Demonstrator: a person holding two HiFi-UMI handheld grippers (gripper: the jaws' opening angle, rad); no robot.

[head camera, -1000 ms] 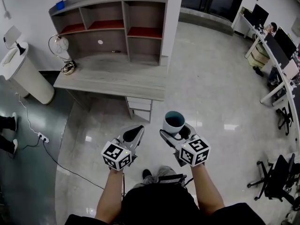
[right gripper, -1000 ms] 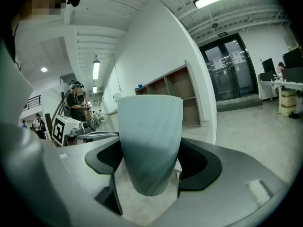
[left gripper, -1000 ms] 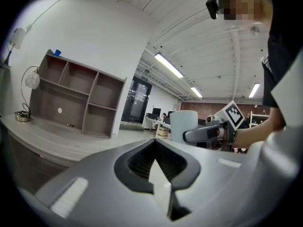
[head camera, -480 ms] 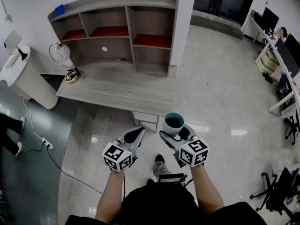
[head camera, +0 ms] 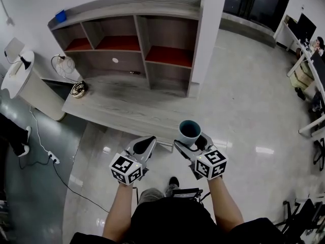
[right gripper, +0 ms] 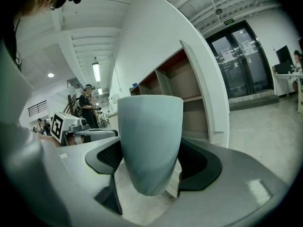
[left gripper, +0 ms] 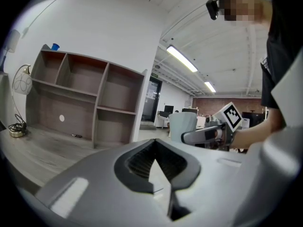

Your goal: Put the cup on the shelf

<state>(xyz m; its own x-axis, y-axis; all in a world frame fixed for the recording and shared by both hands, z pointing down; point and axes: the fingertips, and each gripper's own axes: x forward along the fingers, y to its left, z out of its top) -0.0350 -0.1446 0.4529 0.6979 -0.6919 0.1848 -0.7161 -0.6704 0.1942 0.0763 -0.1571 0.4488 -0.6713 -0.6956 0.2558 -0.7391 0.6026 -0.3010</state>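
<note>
Near shelf [head camera: 138,32], right gripper [right gripper: 151,162] fingers [right gripper: 201,167] clamp cup [right gripper: 150,136]

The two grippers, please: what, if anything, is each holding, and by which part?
The right gripper holds the cup by its lower body; the left gripper holds nothing.

Bright even indoor light, ceiling strip lights [left gripper: 182,58], glare patches on glossy floor [head camera: 254,105], fisheye edges, black corner vignetting.

Desk [head camera: 133,112] with shelf [head camera: 143,33] and coiled cable [head camera: 77,89]
</note>
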